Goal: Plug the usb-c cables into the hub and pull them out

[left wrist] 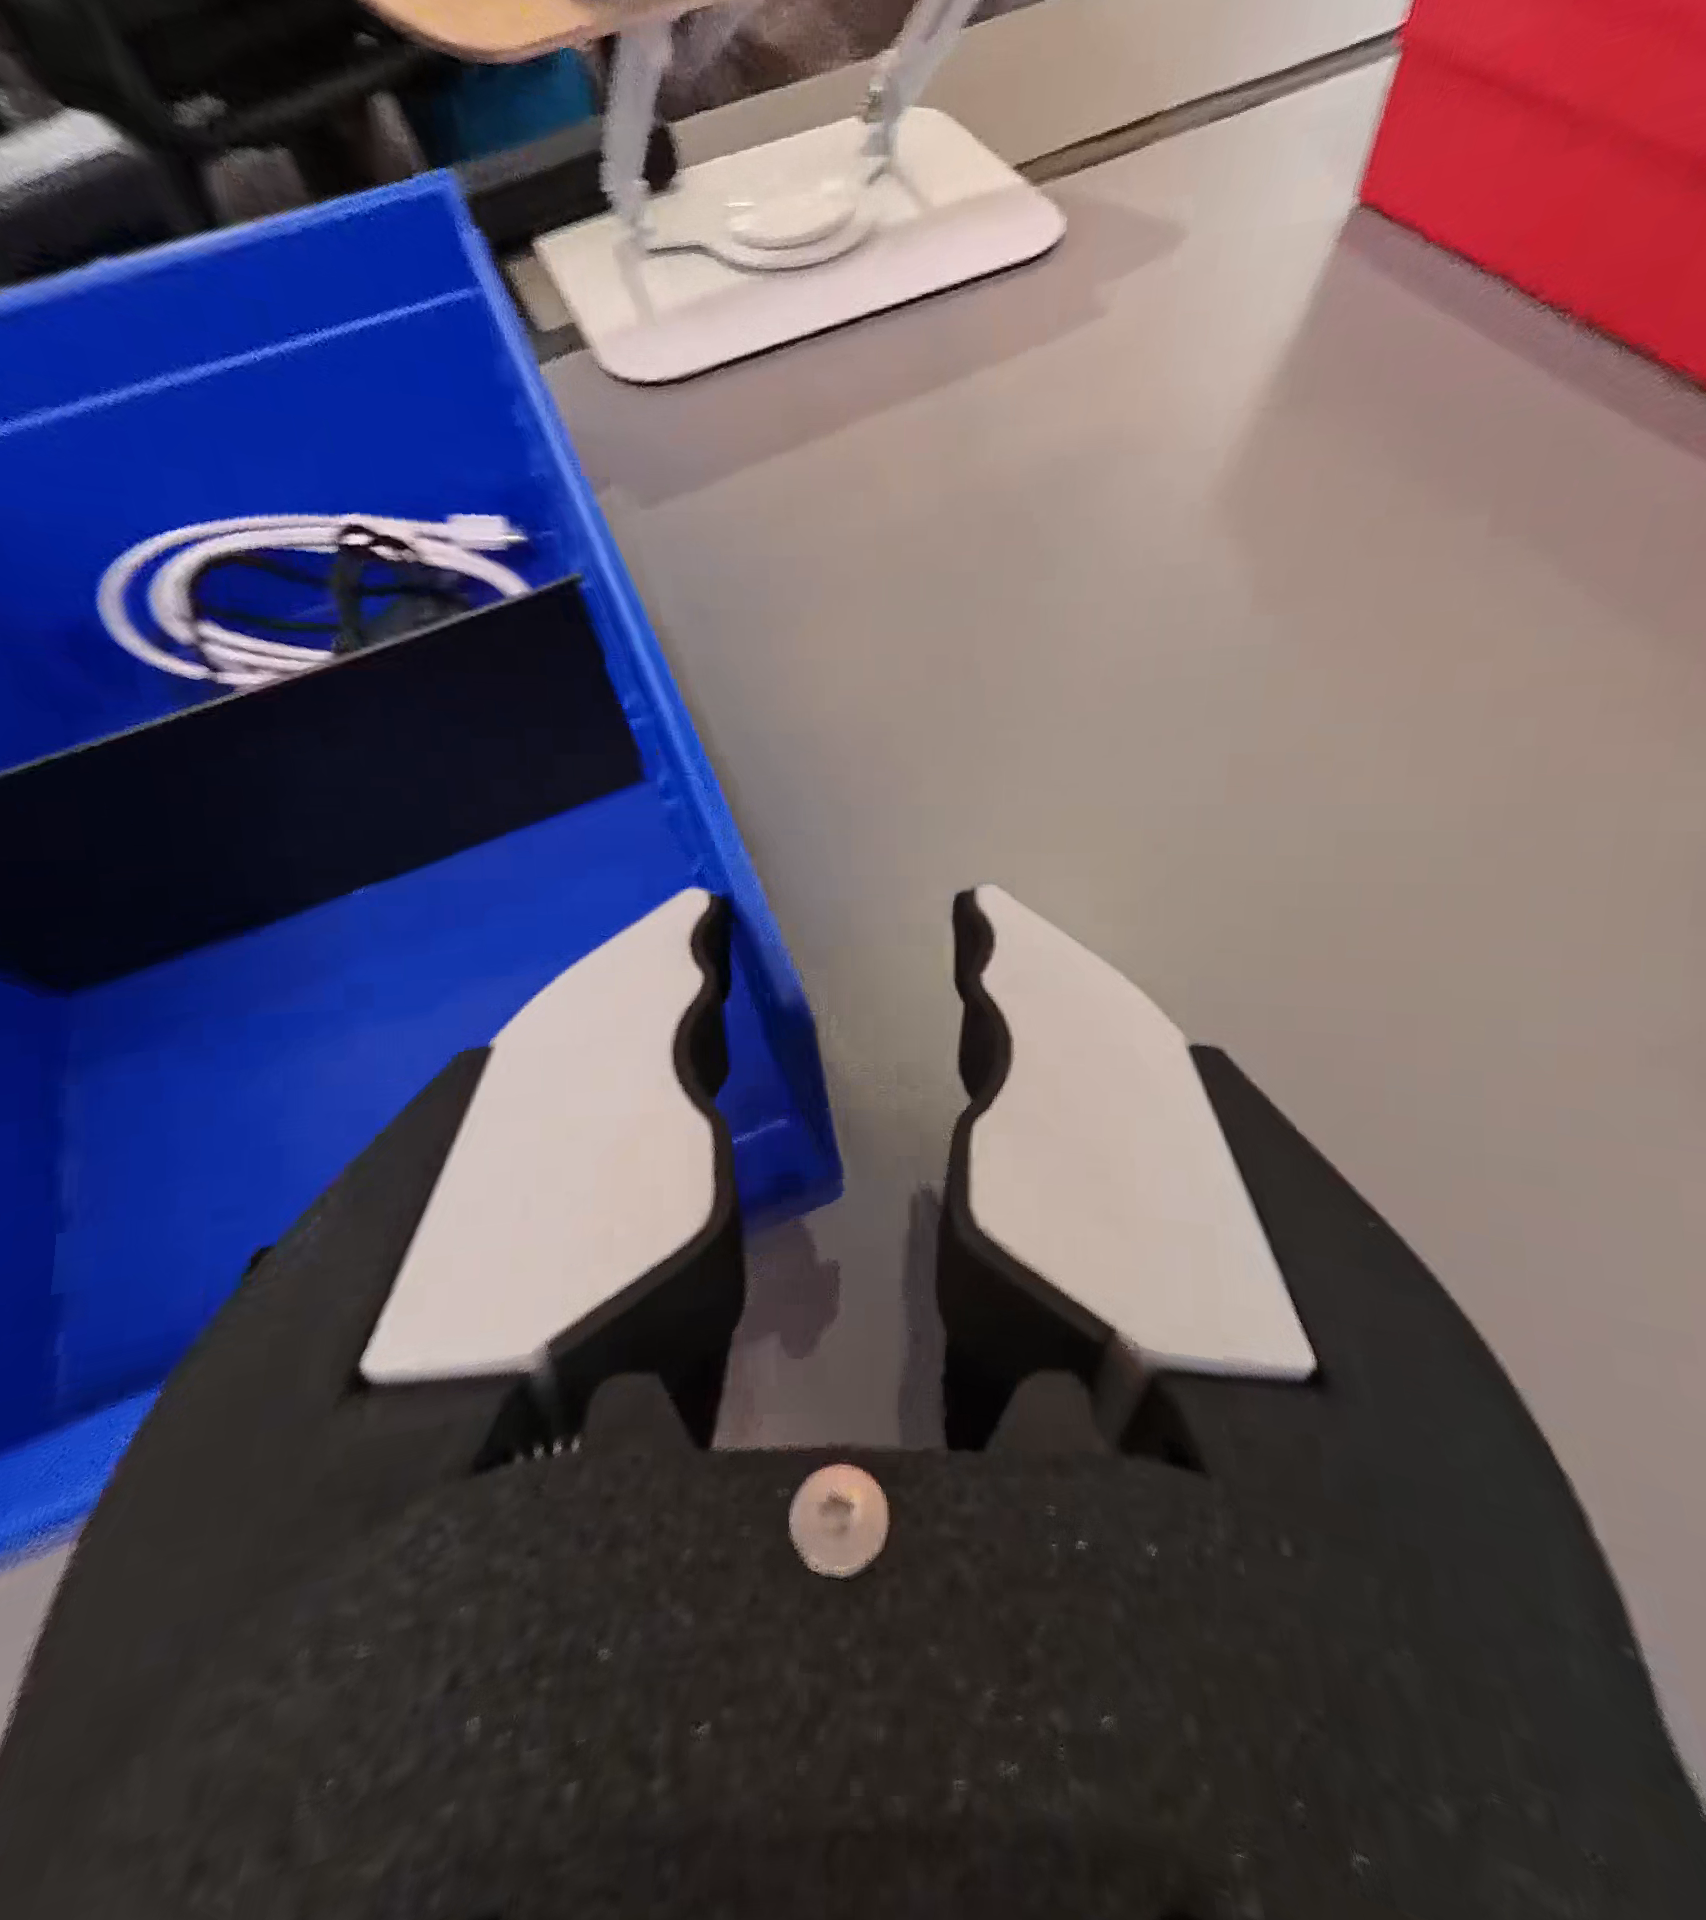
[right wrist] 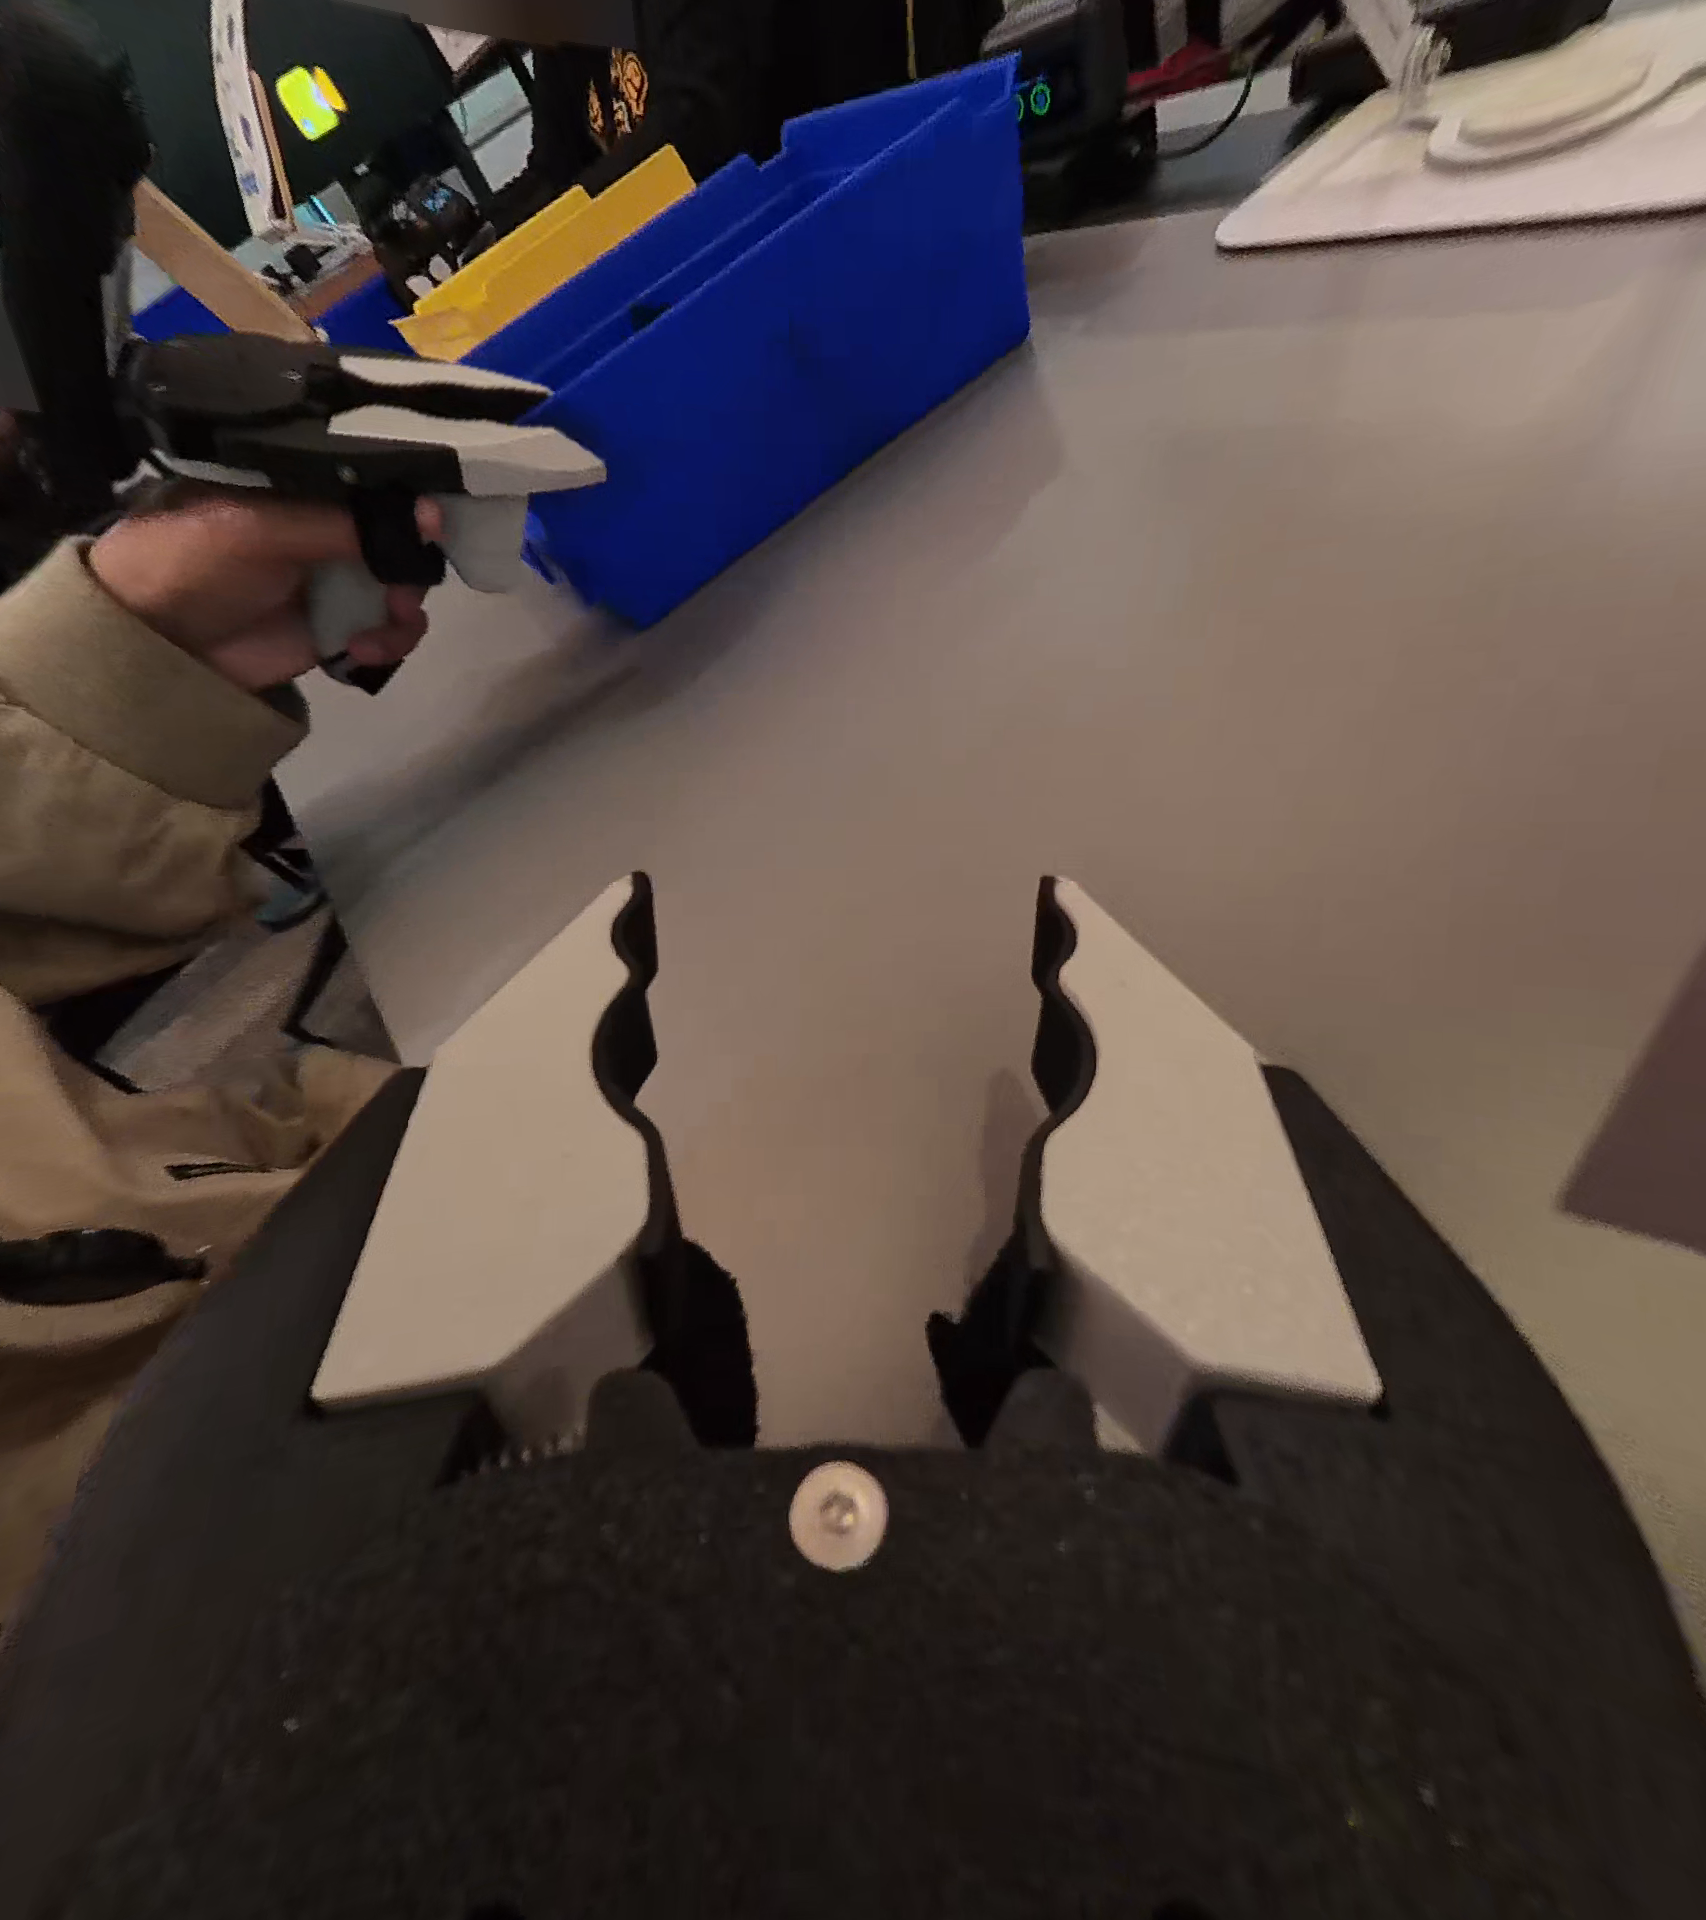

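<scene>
over a grey table (left wrist: pixel 1244 727), the left hand-held gripper (left wrist: pixel 841 914) hangs with its jaws apart and nothing between them, its left finger above the near corner of a blue bin (left wrist: pixel 620 644). a black divider (left wrist: pixel 257 790) splits the bin; in the far compartment lies a coiled white cable (left wrist: pixel 163 592) tangled with a black cable (left wrist: pixel 350 582), one white plug pointing at the bin's right wall. no hub can be made out. behind the bin stands a white base plate (left wrist: pixel 984 208) with a round fitting, and a red box (left wrist: pixel 1607 187) sits at the far right.

seen from the right wrist, the right hand-held gripper (right wrist: pixel 844 894) is also spread wide and empty above bare table, well apart from the bin. a person's hand (right wrist: pixel 236 592) in a beige sleeve (right wrist: pixel 80 727) grips the left tool's handle beside the bin. a yellow bin (right wrist: pixel 558 249) shows beyond it.
</scene>
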`<state>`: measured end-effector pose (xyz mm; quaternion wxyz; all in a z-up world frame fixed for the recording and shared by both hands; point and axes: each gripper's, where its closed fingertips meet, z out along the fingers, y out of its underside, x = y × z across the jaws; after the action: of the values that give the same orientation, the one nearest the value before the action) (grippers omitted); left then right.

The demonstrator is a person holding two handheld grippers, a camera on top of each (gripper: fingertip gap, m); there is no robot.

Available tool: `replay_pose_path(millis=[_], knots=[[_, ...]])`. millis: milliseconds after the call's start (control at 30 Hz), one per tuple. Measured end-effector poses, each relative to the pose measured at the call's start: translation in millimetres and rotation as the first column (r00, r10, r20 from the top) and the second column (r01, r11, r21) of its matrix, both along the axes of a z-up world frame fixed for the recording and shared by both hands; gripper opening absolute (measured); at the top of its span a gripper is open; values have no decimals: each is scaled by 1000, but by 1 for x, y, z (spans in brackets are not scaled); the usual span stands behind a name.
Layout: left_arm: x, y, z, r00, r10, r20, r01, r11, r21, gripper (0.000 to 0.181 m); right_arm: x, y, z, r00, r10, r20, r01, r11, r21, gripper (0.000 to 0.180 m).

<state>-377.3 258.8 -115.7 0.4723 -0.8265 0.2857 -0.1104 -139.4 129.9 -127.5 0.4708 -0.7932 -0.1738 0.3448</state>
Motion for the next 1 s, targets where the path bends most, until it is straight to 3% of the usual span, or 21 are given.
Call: replay_pose_path(millis=[100, 200, 333, 467, 567, 800, 1000], knots=[[-1, 3, 14, 999, -30, 41, 31, 999, -11, 36, 3, -1, 0, 1000, 0, -16, 0, 1000, -7, 73], [-32, 28, 41, 993, -39, -109, 44, 998, 40, 33, 5, -2, -1, 1000, 7, -18, -7, 1000, -11, 73], [-74, 82, 50, 890, -169, -424, 133, 985, -113, 39, 3, -2, -2, 999, 24, -23, -24, 1000, -6, 73], [-95, 156, 40, 812, -314, -491, 194, 940, -281, 37, -3, 0, -3, 998, 49, -44, -51, 998, -26, 73], [-100, 186, 14, 736, -440, -514, 223, 875, -429, 35, -6, 2, -1, 997, 57, -57, -58, 998, -29, 73], [-108, 186, -50, 562, -630, -536, 133, 708, -693, 30, -8, 4, -2, 991, 83, -103, -89, 994, -57, 73], [-104, 175, -68, 597, -680, -426, 83, 580, -810, 35, -8, 4, -3, 987, 92, -129, -103, 992, -77, 73]])
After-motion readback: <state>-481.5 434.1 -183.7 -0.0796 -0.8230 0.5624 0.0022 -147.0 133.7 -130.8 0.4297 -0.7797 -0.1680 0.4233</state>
